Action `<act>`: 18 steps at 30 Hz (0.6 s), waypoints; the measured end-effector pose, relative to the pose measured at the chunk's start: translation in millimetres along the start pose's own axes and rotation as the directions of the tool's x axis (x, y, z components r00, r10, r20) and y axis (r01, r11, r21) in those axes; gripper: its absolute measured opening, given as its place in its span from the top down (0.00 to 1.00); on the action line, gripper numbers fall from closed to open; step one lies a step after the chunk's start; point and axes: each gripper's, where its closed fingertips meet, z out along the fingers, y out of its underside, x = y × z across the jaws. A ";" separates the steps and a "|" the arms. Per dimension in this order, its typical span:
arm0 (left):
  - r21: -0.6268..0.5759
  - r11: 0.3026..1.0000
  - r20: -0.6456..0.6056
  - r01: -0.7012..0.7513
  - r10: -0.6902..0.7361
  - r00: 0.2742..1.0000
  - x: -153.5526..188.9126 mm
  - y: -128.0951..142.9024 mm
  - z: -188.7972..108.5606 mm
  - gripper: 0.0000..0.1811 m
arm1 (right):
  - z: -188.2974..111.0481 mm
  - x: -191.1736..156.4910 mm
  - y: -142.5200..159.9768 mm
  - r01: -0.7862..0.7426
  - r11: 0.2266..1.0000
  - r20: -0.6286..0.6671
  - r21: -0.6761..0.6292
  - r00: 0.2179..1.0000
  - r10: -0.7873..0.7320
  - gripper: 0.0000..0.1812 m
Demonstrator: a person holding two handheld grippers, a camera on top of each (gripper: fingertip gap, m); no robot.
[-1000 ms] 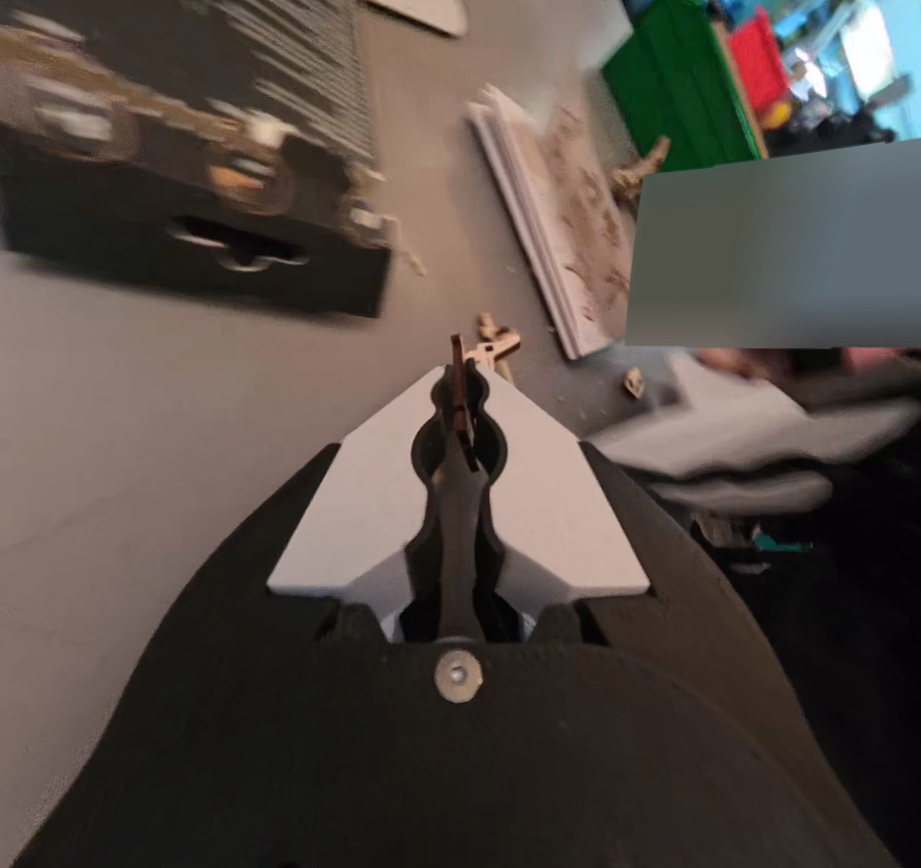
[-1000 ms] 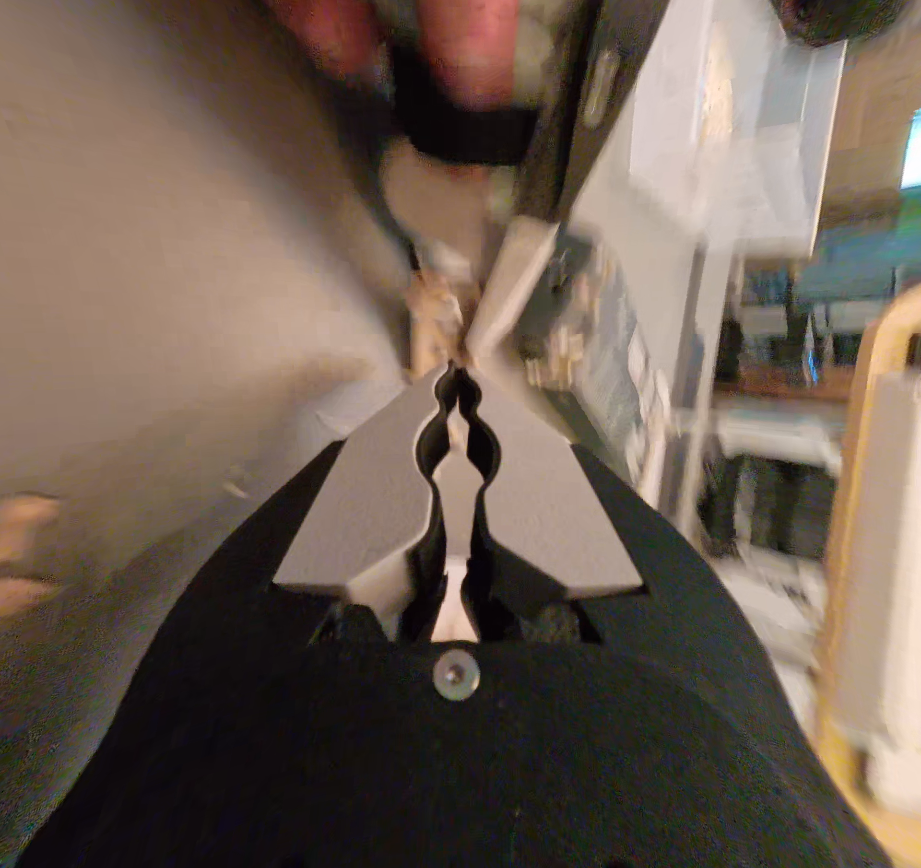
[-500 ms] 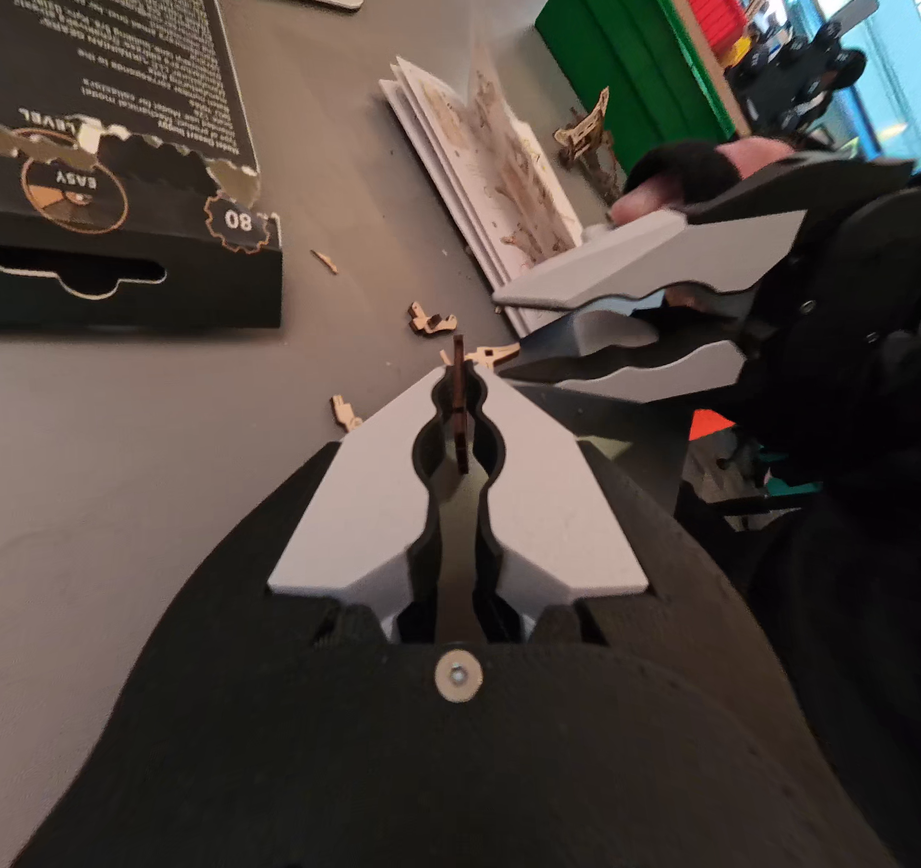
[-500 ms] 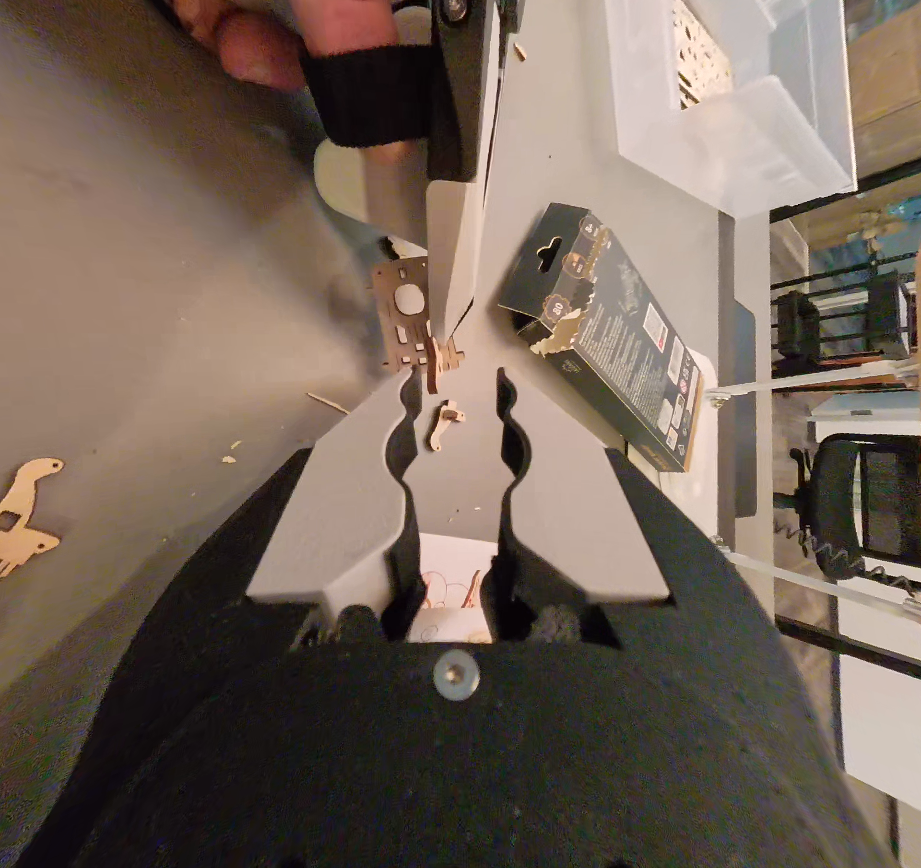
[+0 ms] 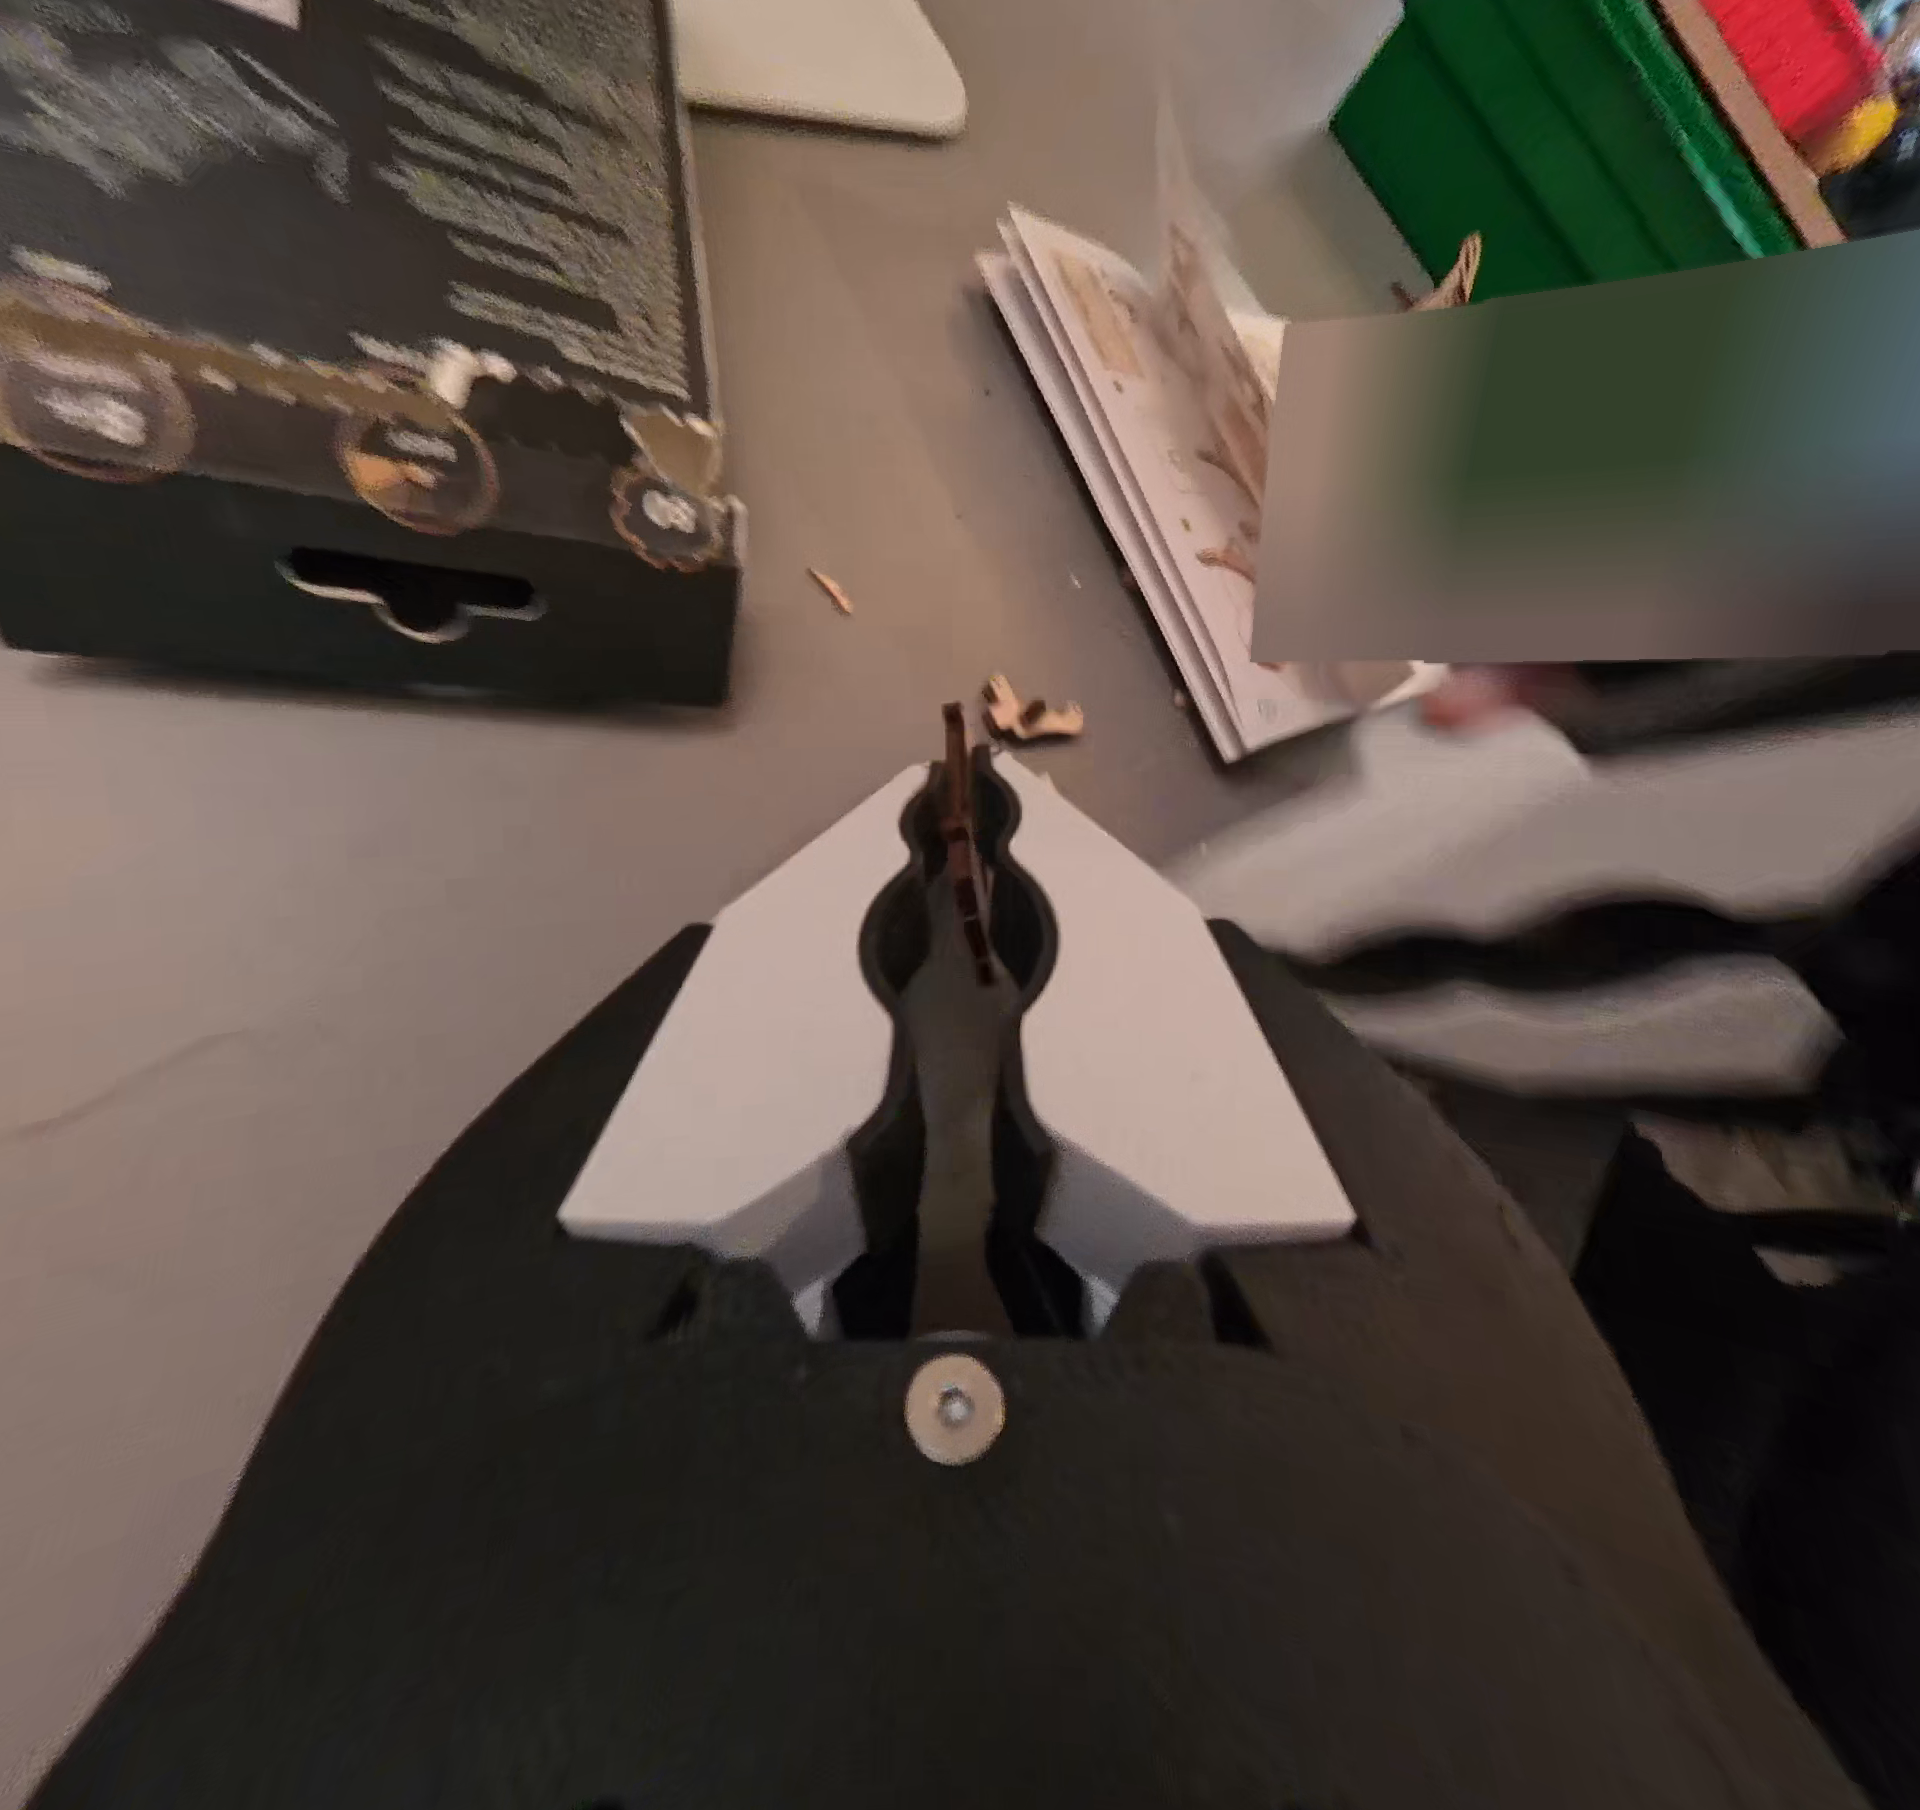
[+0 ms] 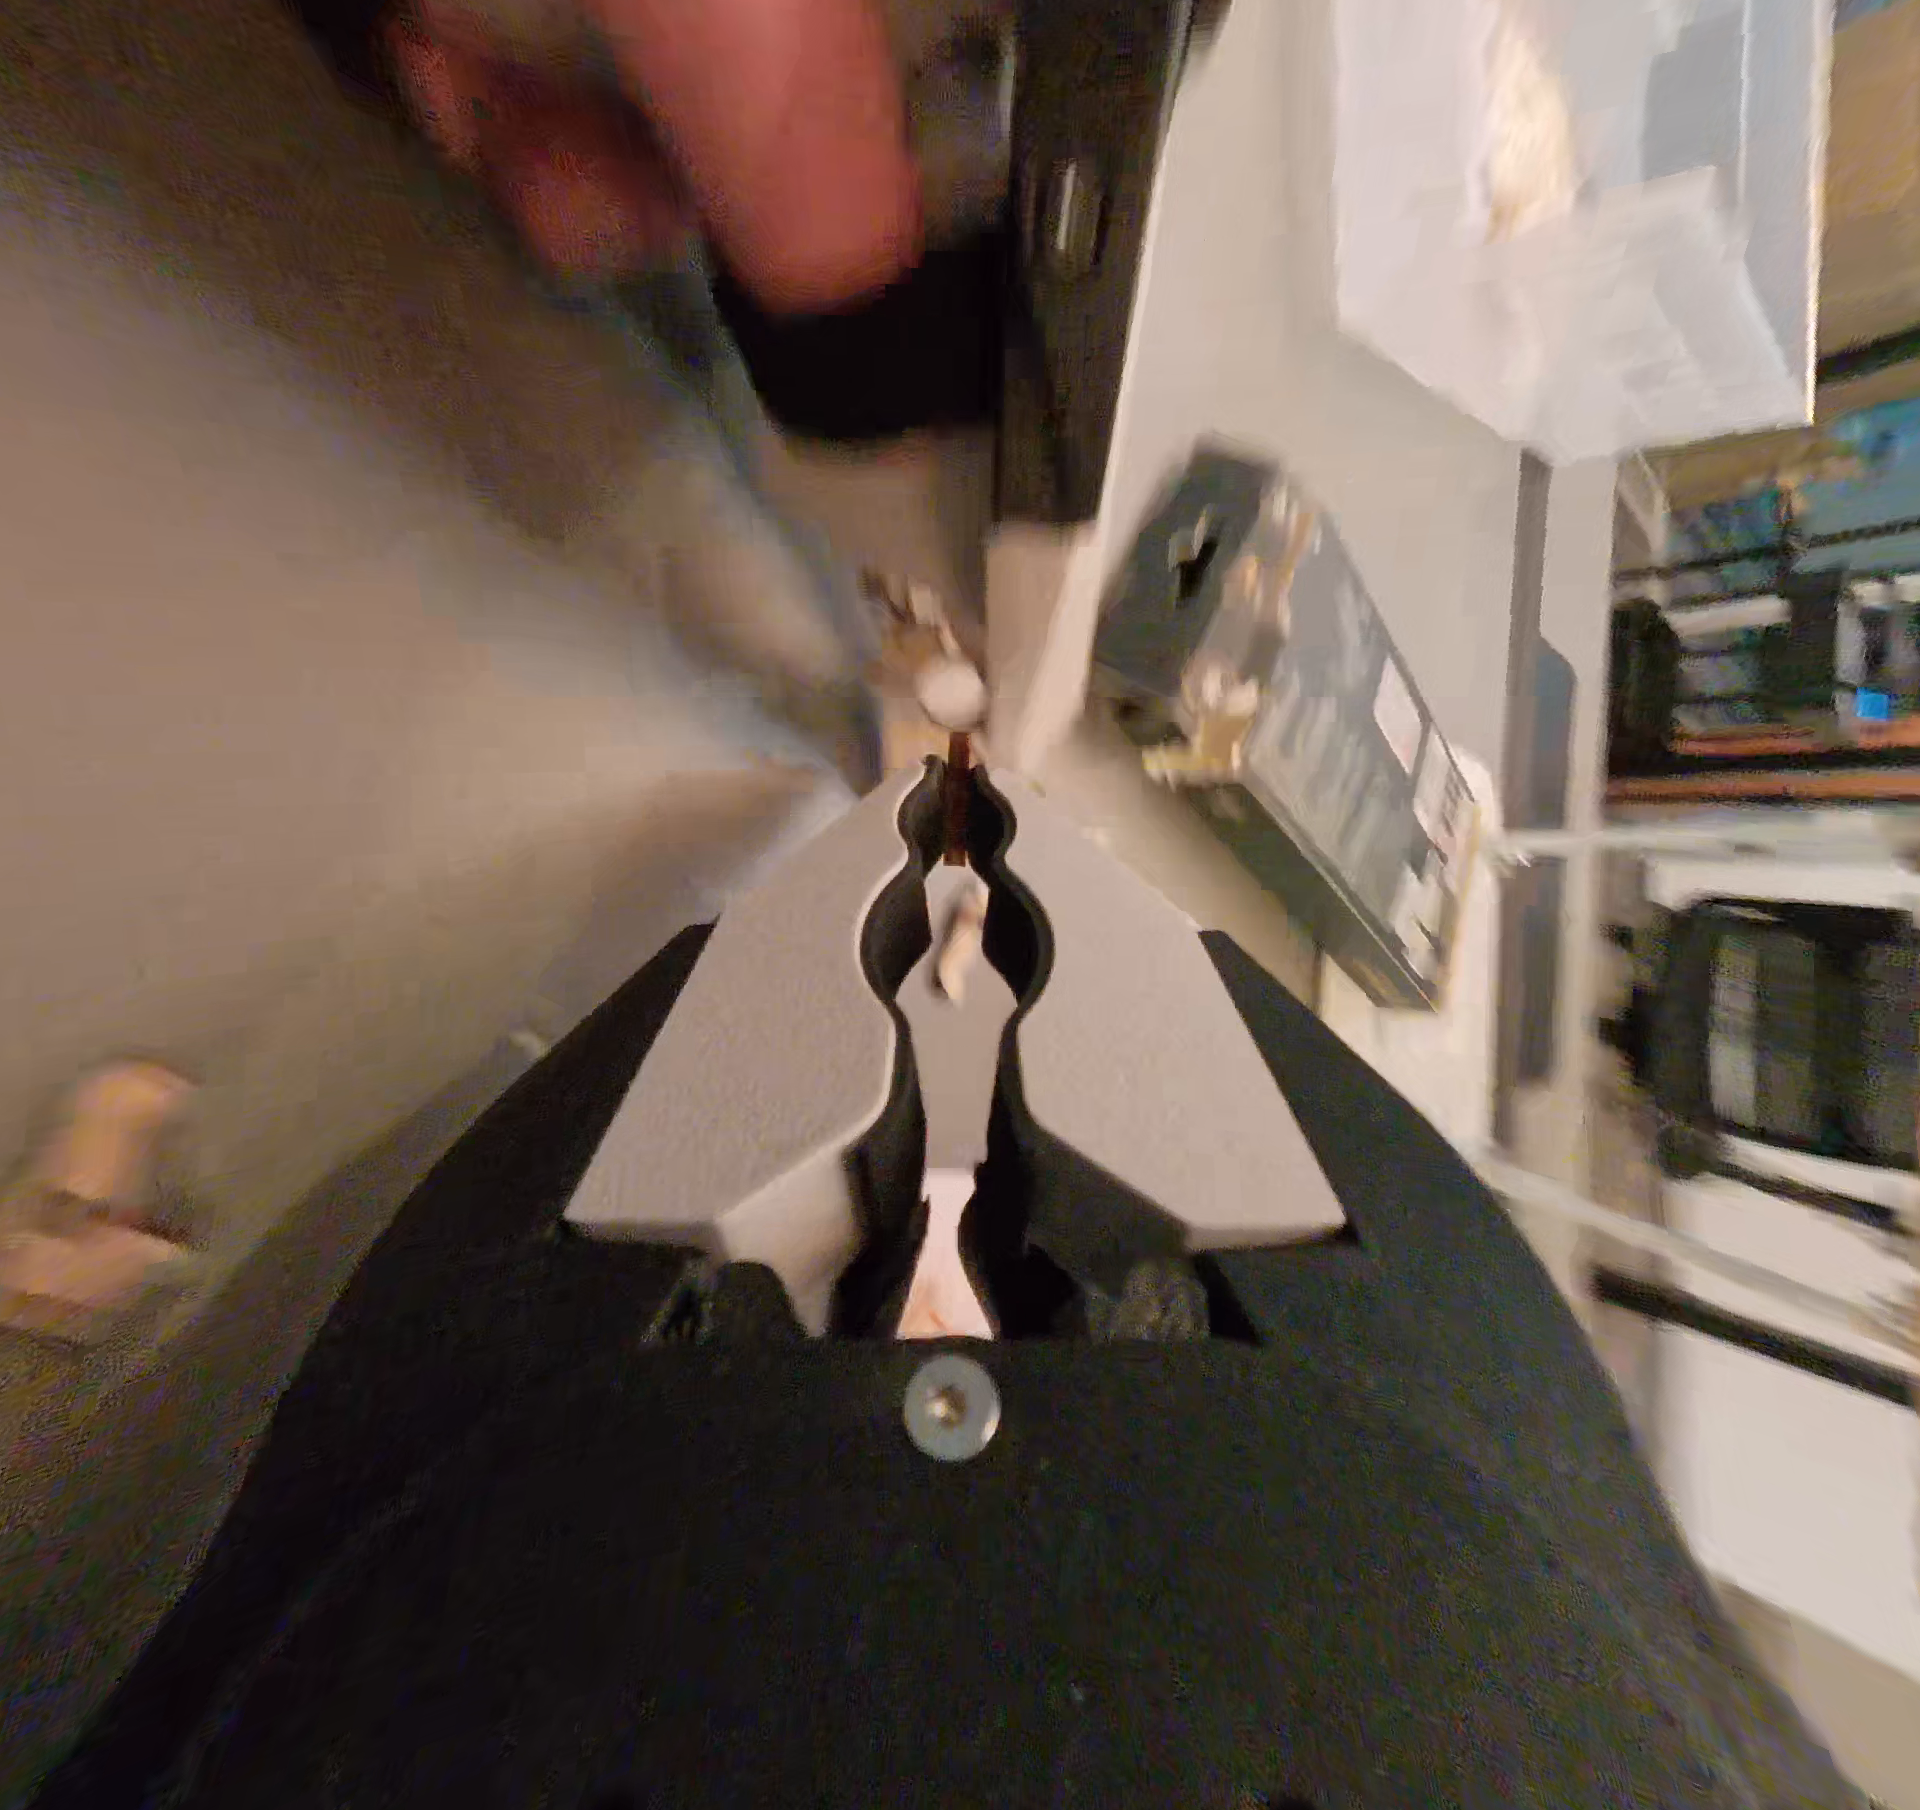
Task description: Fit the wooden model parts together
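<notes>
- While the left gripper (image 5: 961, 784) pinches a thin wooden plate (image 5: 958, 830) on its edge, its jaws are closed tight on it; a black box (image 5: 343, 285) lies on the grey table (image 5: 260, 929) to the left
- just past the tips sits a loose wooden bit (image 5: 1029, 716); further right lies an open booklet (image 5: 1132, 430)
- the right gripper (image 6: 954, 799) has its jaws closed on a small brown piece (image 6: 956, 810); it is blurry
- I think the small piece should go straight into a hole in the plate; go slow, keep both hands steady, do not twist.
</notes>
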 end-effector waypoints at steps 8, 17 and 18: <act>-0.015 0.998 -0.142 0.063 -0.065 0.988 13.5 3.0 -5.8 0.99 | -14.9 6.8 26.1 -0.143 0.990 0.042 0.007 0.989 0.143 1.00; -0.139 0.990 -0.015 -0.021 0.019 1.000 6.4 20.6 -15.2 0.77 | -34.2 10.4 26.7 -0.442 0.887 0.237 0.135 0.884 0.404 1.00; -0.115 0.992 -0.007 -0.050 0.050 0.999 8.3 15.1 -19.0 0.78 | -36.2 12.1 24.9 -0.479 0.864 0.263 0.153 0.863 0.432 1.00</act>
